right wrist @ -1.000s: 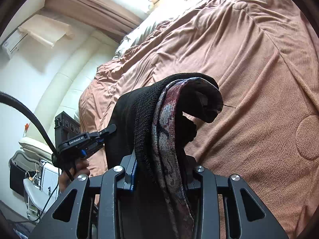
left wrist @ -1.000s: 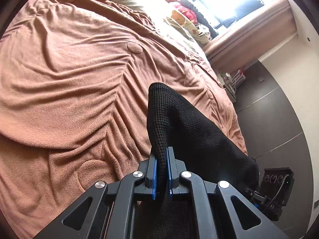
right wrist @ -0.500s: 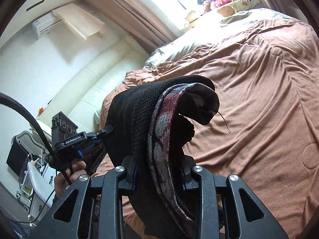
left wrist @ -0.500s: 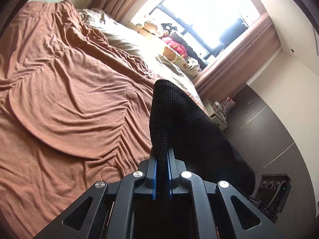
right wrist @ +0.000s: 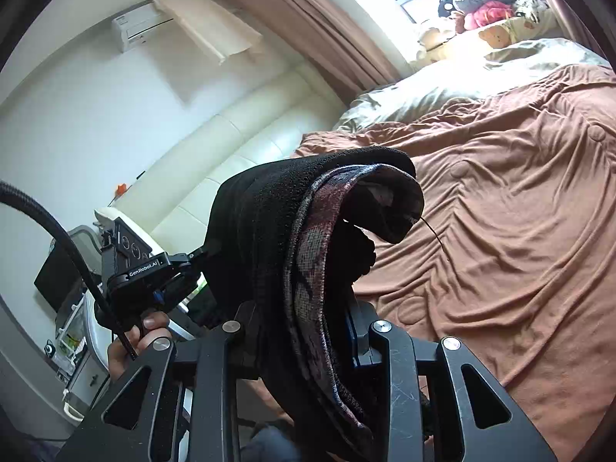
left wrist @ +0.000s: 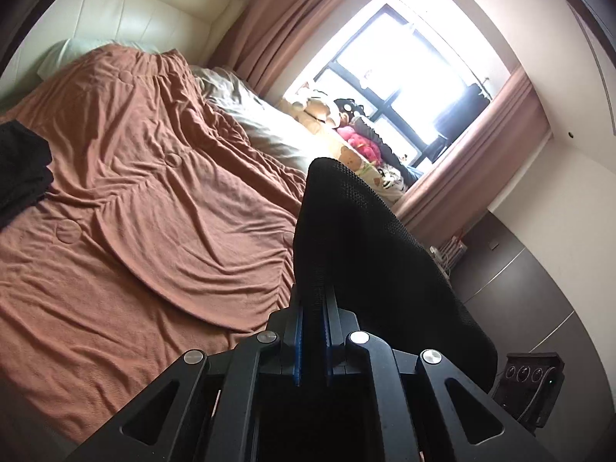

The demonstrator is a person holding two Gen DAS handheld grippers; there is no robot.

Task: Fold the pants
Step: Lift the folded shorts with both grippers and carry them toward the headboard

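The left gripper [left wrist: 312,331] has its blue-padded jaws pressed nearly together on a thin edge of the black pants [left wrist: 369,254], which rise out of the pinch as a rounded hump and slope away to the right and downward, held up in the air above the bed. The right gripper [right wrist: 304,331] grips a much thicker bunch of the same pants [right wrist: 308,238], its jaws set a little way apart around several layers; here the knitted black outside folds over to show a dark red and grey patterned lining, and a loose thread [right wrist: 435,236] dangles from the curled end. In the right wrist view the left gripper [right wrist: 154,269] shows at the left with a hand [right wrist: 134,337] wrapped round its handle and a black cable [right wrist: 57,238] arching across it, the pants stretched between the two tools. Beneath both lies a rumpled brown blanket [left wrist: 154,211] covering the bed, with a pale duvet [left wrist: 265,131] beyond it toward the window [left wrist: 408,77]. Stuffed toys [left wrist: 346,127] line the sill between pinkish curtains [left wrist: 285,19]. A dark garment [left wrist: 21,169] rests on the blanket at the left edge of the left wrist view, well apart from the held pants. A cream padded headboard [right wrist: 238,150] and a wall air conditioner [right wrist: 140,30] stand behind.
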